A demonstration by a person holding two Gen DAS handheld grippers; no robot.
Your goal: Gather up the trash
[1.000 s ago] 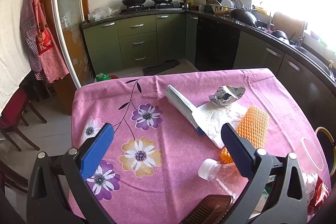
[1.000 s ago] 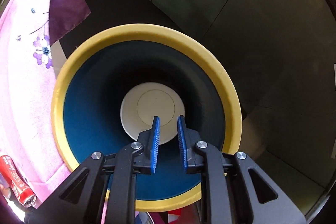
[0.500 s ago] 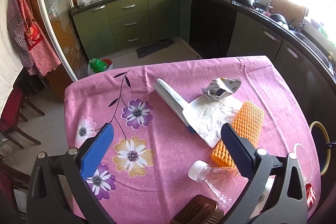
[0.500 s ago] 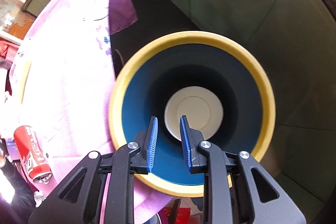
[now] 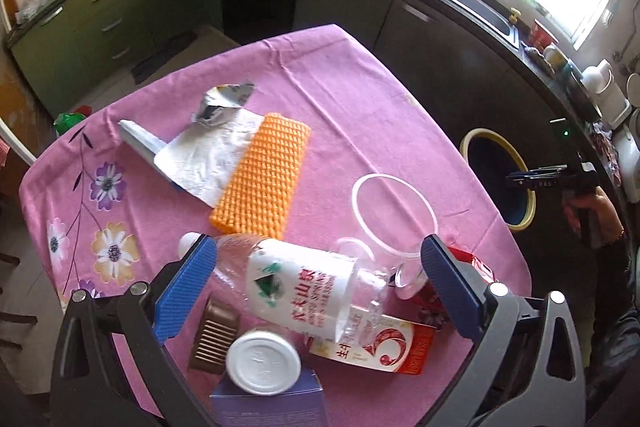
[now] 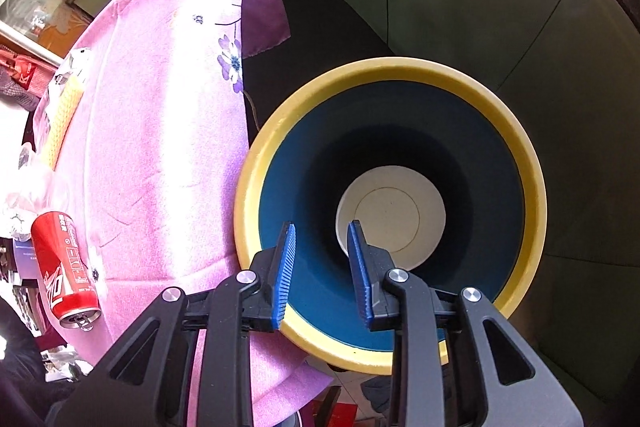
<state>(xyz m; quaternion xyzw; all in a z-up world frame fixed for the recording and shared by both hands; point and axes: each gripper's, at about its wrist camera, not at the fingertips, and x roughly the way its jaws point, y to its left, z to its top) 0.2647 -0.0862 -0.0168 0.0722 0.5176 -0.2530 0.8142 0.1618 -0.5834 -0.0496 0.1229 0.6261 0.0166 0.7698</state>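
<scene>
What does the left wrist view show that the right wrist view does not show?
Only the left wrist view shows the plastic bottle, clear cup and carton between the open left gripper.
Only the right wrist view shows the bin's white bottom.
Both show the bin, orange mesh, red can and right gripper.

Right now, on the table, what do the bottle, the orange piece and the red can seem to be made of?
The bottle: clear thin plastic, glossy, see-through with a white printed label. The orange piece: probably soft foam netting, matte; a regular woven mesh pattern shows. The red can: likely aluminium, glossy printed wall, bare silver top with a pull tab.
</scene>
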